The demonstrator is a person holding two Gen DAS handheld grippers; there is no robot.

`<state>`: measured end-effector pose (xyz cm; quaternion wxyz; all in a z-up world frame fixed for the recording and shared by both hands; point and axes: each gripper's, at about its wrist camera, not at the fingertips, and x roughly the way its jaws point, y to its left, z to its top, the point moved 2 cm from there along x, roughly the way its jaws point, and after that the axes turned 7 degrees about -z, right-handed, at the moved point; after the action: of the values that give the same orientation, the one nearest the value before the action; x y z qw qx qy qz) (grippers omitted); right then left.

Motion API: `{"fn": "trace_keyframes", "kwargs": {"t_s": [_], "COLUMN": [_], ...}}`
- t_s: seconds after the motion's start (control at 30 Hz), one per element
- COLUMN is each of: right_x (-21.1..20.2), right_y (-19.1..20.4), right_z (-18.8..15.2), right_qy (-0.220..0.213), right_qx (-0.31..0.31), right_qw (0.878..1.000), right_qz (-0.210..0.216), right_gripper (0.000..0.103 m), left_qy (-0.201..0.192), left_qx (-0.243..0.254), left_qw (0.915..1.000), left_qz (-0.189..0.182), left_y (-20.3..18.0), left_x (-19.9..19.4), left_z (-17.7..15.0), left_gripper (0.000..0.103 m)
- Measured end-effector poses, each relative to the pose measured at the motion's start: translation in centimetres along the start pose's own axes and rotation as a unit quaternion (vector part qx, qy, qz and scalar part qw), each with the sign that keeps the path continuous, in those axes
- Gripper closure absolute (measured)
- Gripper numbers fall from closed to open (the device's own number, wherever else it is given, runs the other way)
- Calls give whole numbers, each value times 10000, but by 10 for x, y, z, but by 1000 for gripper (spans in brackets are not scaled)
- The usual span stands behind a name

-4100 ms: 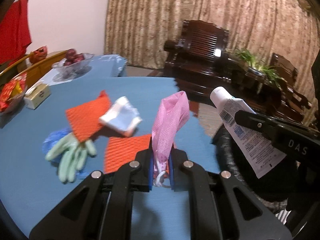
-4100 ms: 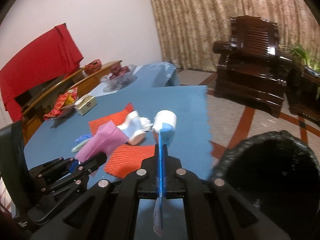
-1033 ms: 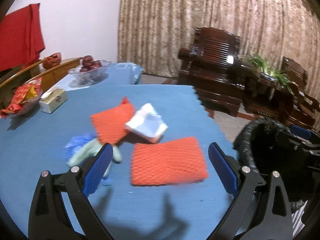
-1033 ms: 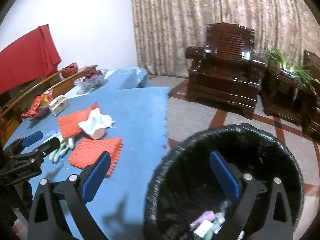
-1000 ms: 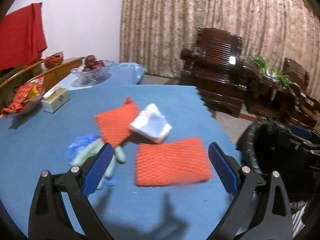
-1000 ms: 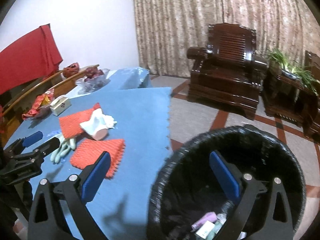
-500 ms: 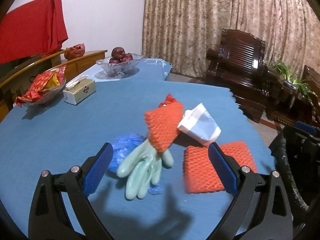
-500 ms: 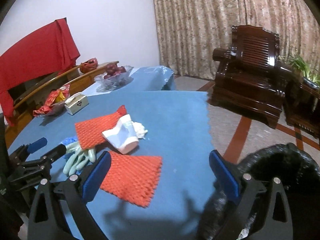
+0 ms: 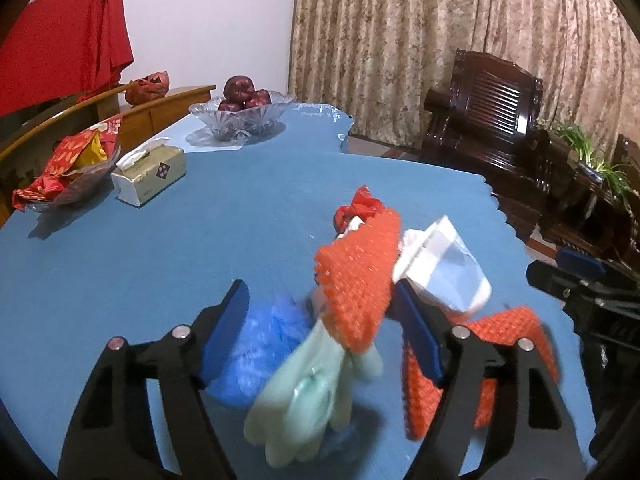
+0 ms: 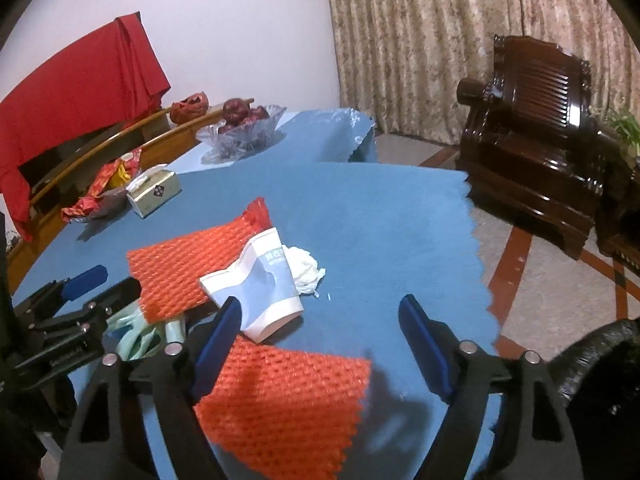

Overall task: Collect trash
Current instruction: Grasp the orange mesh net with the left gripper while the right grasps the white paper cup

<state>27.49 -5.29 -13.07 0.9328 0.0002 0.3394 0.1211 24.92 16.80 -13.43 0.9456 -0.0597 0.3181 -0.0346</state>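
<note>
Blue-padded left gripper (image 9: 322, 330) closes around the pale green glove (image 9: 312, 392), pads not yet touching. Right gripper (image 10: 320, 344), also closing, straddles the near orange mesh (image 10: 280, 400) beside that glove, gripping nothing.

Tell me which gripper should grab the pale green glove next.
Left. The left gripper, jaws closing, already straddles the pale green glove; the right gripper sits over the near orange mesh instead.

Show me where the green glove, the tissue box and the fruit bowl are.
green glove (image 9: 304, 404), left wrist view, on its palm.
tissue box (image 9: 154, 174), left wrist view, on its front side.
fruit bowl (image 9: 240, 118), left wrist view, on its glass wall.
</note>
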Motion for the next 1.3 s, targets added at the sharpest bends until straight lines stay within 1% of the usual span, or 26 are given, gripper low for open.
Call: {"fn": "trace_keyframes", "kwargs": {"t_s": [0.13, 0.2, 0.27, 0.33, 0.37, 0.43, 0.47, 0.53, 0.7, 0.9, 1.0, 1.03, 1.07, 1.2, 1.3], "right_x": [19, 24, 26, 27, 29, 32, 34, 37, 43, 55, 63, 65, 65, 57, 47], "right_y": [3, 3, 2, 3, 4, 6, 6, 9, 21, 36, 38, 38, 38, 40, 38], "right_z": [0, 1, 2, 2, 3, 4, 4, 3, 1, -2, -6, -7, -7, -8, -4], "right_qy": [153, 181, 182, 192, 207, 241, 257, 284, 372, 530, 709, 746, 776, 675, 528], "right_qx": [-18, -22, -12, -62, -95, -140, -165, -203, -290, -413, -378, -372, -367, -376, -393], "right_qw": [9998, 9997, 9997, 9996, 9995, 9994, 9993, 9991, 9981, 9964, 9950, 9945, 9940, 9940, 9952], "right_qz": [114, 134, 174, 190, 195, 198, 207, 247, 392, 525, 597, 632, 679, 769, 721], "right_gripper": [32, 33, 33, 34, 34, 35, 36, 38, 41, 42, 48, 56, 61, 63, 63], "left_qy": [109, 161, 215, 289, 313, 321, 336, 352, 164, 50, 64, 72, 75, 85, 53], "left_qx": [-19, -36, -44, -69, -84, -158, -182, -220, -281, -260, -288, -289, -287, -323, -310], "left_qw": [9999, 9996, 9993, 9987, 9985, 9979, 9976, 9970, 9969, 9975, 9974, 9974, 9975, 9975, 9976], "left_qz": [-127, -240, -314, -413, -445, -548, -585, -655, -714, -659, -655, -649, -641, -624, -610], "left_y": [2, 0, -2, -4, -4, -5, -6, -5, -2, 0, 2, 2, 2, 2, 0], "left_x": [17, 24, 30, 37, 39, 42, 43, 43, 31, 21, 20, 20, 19, 17, 12], "left_z": [5, 7, 7, 6, 6, 5, 4, 1, 0, 2, 2, 1, 1, -1, 0], "left_gripper": [41, 43, 47, 55, 57, 75, 78, 90, 92, 93, 93, 93, 93, 93, 93]}}
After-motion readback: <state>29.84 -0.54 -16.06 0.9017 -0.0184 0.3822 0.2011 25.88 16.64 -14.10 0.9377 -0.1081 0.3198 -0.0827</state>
